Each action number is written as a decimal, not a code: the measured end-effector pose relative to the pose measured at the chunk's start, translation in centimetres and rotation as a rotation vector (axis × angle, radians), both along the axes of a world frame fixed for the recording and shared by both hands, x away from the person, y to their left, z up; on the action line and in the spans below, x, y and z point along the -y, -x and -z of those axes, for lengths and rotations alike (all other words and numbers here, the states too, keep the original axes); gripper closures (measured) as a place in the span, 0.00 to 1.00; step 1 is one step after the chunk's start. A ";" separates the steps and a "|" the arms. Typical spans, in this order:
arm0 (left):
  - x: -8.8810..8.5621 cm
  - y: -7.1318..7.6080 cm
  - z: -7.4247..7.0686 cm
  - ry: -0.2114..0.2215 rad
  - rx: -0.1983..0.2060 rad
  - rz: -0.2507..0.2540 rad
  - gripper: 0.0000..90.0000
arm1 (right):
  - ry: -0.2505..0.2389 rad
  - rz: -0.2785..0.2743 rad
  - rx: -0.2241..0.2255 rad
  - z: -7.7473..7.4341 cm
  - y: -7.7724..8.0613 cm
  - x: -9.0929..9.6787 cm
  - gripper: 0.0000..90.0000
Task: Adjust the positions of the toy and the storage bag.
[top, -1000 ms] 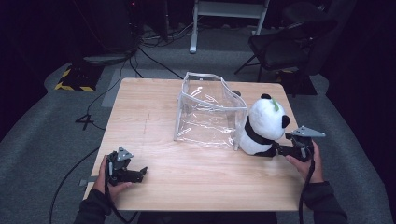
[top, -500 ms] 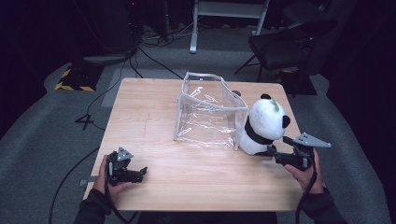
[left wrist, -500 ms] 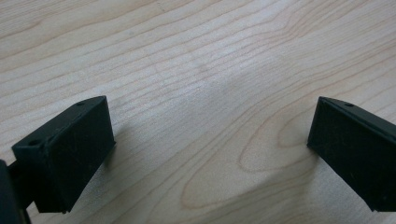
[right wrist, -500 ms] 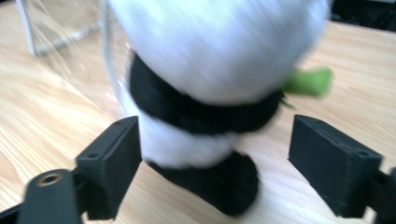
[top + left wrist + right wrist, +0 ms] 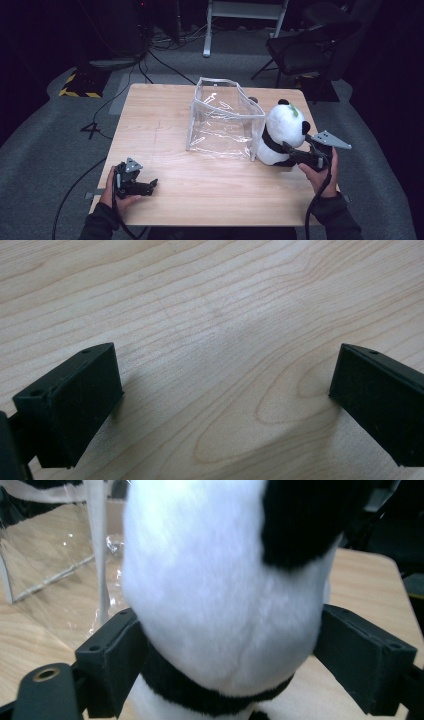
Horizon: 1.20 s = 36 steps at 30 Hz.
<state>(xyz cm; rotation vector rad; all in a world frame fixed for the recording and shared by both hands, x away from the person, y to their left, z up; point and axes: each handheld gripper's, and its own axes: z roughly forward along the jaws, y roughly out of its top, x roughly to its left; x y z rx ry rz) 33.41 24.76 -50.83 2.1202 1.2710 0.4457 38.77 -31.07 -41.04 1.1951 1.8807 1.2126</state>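
Note:
A black and white plush panda point(image 5: 280, 132) sits upright on the wooden table point(image 5: 160, 110), against the right side of a clear plastic bag point(image 5: 222, 117) that stands open. My right gripper point(image 5: 290, 152) reaches in from the panda's right. Its jaws have just been opening, and they now stand wide on either side of the panda point(image 5: 220, 605) at its black neck band, with the fur brushing both pads. The clear bag point(image 5: 55, 545) lies beyond it on the left. My left gripper point(image 5: 151, 185) rests open on the table's front left corner; between its jaws is bare wood point(image 5: 225, 385).
A dark chair point(image 5: 310, 45) stands behind the table's far right corner. A white stand point(image 5: 245, 10) is at the back. Cables and a yellow and black striped plate point(image 5: 77, 85) lie on the grey floor at the left.
My right gripper has come in from the panda's right side, with its jaws now around the toy. The left gripper has not moved.

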 end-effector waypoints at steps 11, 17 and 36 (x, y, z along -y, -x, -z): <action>0.0 0.0 0.0 0.000 0.000 0.000 0.00 | -0.022 0.008 0.042 -1.6 -0.9 -1.1 0.11; 0.0 0.0 0.0 -0.002 0.000 0.003 0.00 | -0.039 0.028 -0.044 -1.1 -2.5 -1.5 0.02; 4.3 -1.5 -3.5 -0.015 0.103 0.081 0.18 | -0.063 -0.055 -0.087 -0.6 -3.6 0.1 0.27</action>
